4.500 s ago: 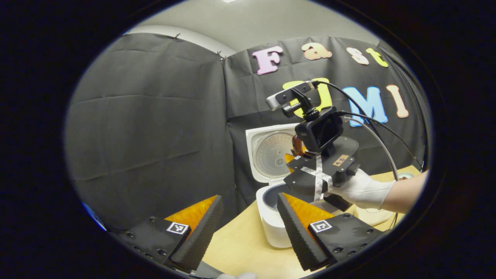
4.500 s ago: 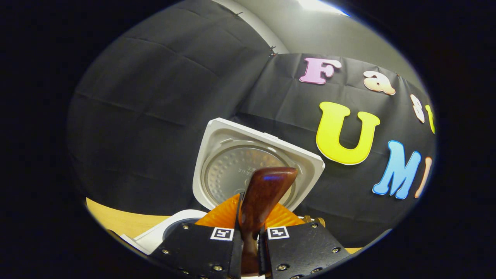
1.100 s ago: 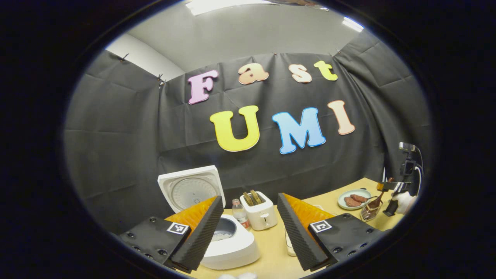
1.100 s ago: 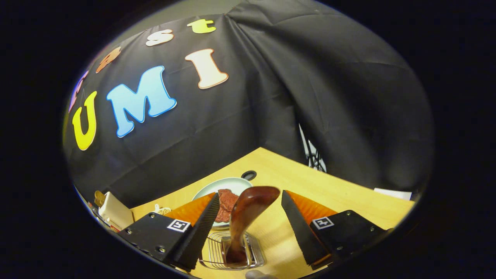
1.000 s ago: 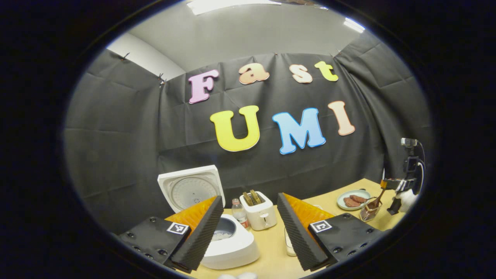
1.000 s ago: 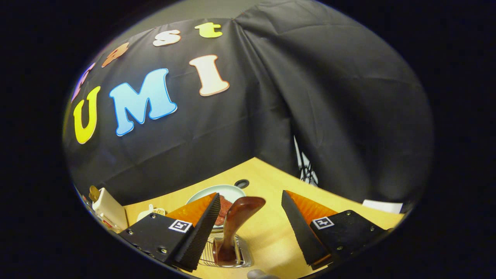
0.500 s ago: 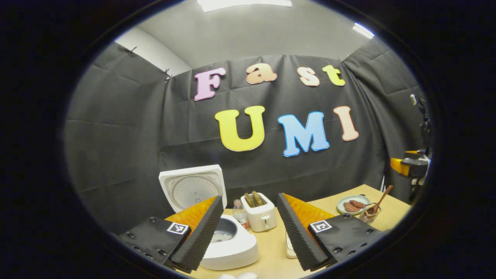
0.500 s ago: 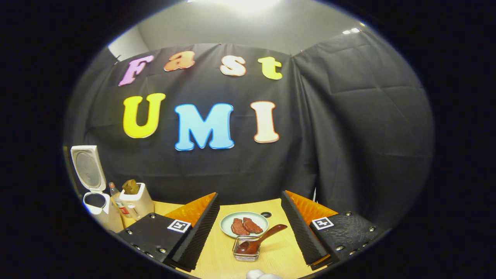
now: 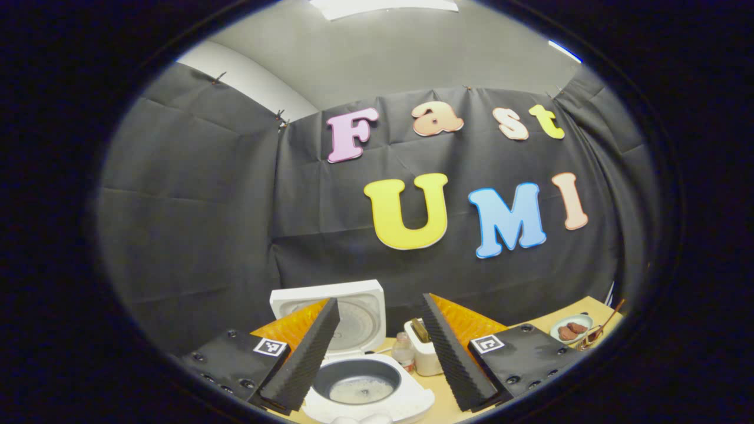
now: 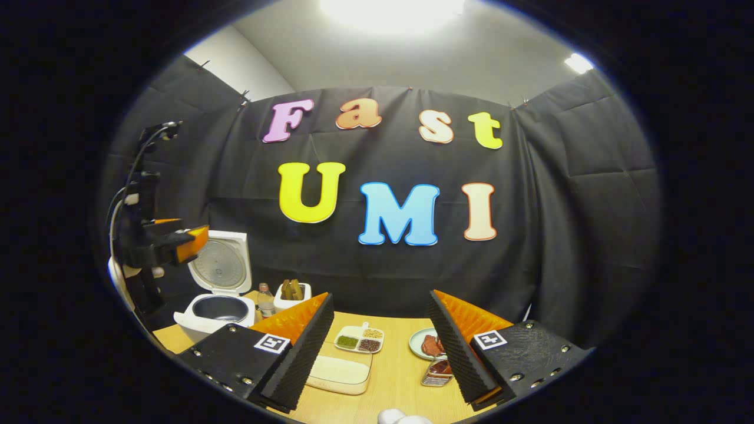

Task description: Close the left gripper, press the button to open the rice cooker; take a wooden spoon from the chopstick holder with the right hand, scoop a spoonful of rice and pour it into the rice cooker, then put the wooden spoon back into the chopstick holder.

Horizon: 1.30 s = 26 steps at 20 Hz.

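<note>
Left gripper [image 9: 377, 353]: fingers spread wide, nothing between them, hanging just above the rice cooker [image 9: 365, 388].
Rice cooker: lid [image 9: 353, 312] up, directly ahead of and below the left fingers; a pale layer of rice [image 9: 360, 388] lies in the pot.
Right gripper [image 10: 380, 347]: released, fingers apart, nothing gripped, raised well above the table [image 10: 394, 377].
Wooden spoon [image 9: 607, 321]: far off to the left gripper's right, handle leaning out of the chopstick holder [image 10: 437, 373], which sits just below the right gripper's right finger.
Rice tray [image 10: 341, 374]: below the right gripper's left finger.
Progress: lid opened, rice poured, spoon returned; by my reading nothing is left, the job looks finished.
</note>
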Each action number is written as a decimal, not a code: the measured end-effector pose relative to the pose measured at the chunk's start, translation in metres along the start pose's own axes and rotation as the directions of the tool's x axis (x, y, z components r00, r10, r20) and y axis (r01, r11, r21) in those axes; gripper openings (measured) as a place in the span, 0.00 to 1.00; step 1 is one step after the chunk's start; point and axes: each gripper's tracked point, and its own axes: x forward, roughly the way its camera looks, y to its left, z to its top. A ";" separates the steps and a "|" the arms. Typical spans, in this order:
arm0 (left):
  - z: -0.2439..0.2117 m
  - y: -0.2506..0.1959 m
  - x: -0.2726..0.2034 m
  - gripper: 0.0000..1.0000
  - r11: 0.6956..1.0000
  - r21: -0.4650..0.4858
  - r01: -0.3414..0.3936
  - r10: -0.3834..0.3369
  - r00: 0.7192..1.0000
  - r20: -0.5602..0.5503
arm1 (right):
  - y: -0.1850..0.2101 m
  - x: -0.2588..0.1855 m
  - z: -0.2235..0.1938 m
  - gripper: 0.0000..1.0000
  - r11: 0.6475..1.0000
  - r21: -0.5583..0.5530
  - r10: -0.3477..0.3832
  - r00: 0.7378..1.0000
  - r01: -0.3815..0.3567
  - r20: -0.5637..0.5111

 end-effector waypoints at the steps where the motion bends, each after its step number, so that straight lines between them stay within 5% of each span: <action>1: 0.007 0.007 0.010 0.95 1.000 0.001 -0.017 0.017 1.000 0.010 | 0.003 0.000 -0.001 0.95 1.000 -0.001 0.010 1.000 -0.010 -0.009; 10: 0.040 0.074 0.146 0.97 0.990 -0.009 -0.141 0.141 0.990 0.009 | -0.008 0.012 -0.012 0.95 1.000 -0.003 -0.005 0.997 0.005 -0.076; 17: -0.032 0.097 0.245 0.99 0.979 -0.033 -0.201 0.194 0.970 -0.146 | -0.013 0.025 -0.025 0.95 1.000 -0.015 0.001 0.990 -0.003 -0.138; 26: -0.103 0.103 0.281 0.99 0.977 -0.041 -0.209 0.185 0.929 -0.321 | -0.019 0.031 -0.034 0.95 1.000 0.005 0.013 0.986 -0.013 -0.166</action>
